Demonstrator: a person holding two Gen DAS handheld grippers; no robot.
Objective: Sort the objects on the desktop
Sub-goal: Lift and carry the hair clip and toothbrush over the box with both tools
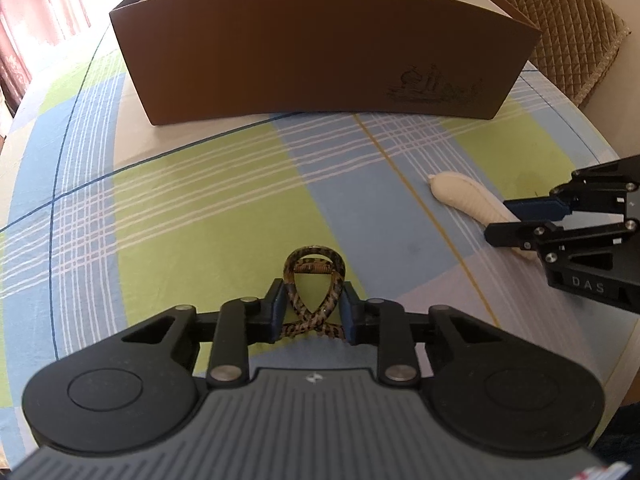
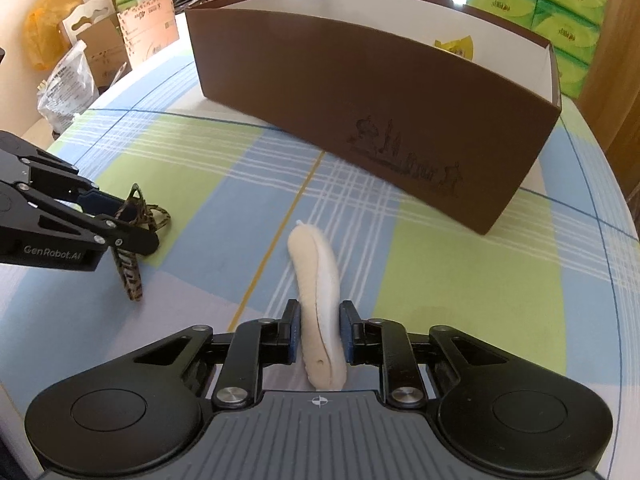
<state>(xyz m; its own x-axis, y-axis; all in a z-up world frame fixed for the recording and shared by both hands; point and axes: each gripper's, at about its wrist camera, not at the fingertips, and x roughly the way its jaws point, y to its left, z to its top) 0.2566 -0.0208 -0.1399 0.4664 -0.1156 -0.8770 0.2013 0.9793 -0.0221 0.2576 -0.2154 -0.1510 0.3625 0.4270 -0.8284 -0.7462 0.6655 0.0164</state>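
Both grabs looked made: left gripper (image 1: 313, 307) pinched the clip (image 1: 314, 294), right gripper (image 2: 320, 334) squeezed the pouch (image 2: 318, 300); next, lift both into the box (image 2: 360, 92).

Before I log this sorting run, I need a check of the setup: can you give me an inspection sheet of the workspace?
Surface: checked tablecloth, green, blue and white.
Job's things: leopard-print hair clip; cream fuzzy clip; open brown box behind both, something yellow inside.
Clutter: bags and cardboard cartons at the table's far left edge.
Grippers: left gripper closed around the leopard-print hair clip; right gripper has a finger on each side of the cream fuzzy clip.
Cables: nothing seen.
Surroundings: green tissue packs, quilted chair, pink curtain.
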